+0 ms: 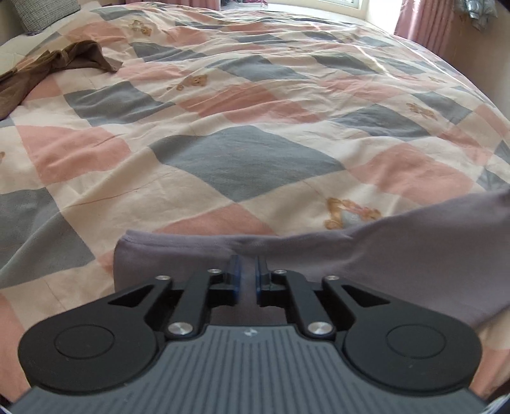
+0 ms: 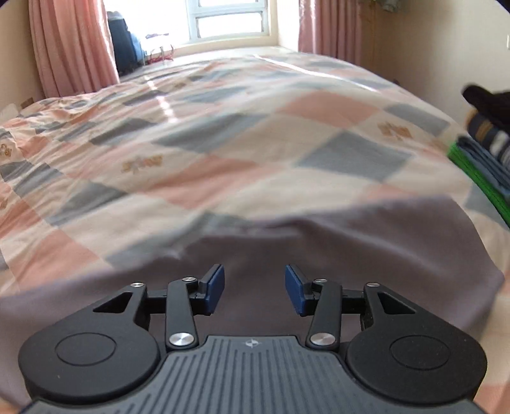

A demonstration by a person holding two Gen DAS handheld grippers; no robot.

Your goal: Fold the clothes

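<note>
A lilac-grey garment [image 1: 398,248] lies on the checked bedspread [image 1: 242,159] close in front of me. My left gripper [image 1: 248,264] is shut on the garment near its far edge; cloth fills the narrow gap between the blue pads and puckers at the tips. In the right wrist view the same garment [image 2: 366,242] spreads wide under my right gripper [image 2: 254,274]. That gripper stands open just above the cloth, with nothing between its fingers. The view there is motion-blurred.
A crumpled brown garment [image 1: 57,63] lies at the far left of the bed, below a grey pillow [image 1: 47,12]. A stack of folded clothes [image 2: 487,159] sits at the bed's right edge. Pink curtains [image 2: 70,44] and a window [image 2: 229,19] stand beyond the bed.
</note>
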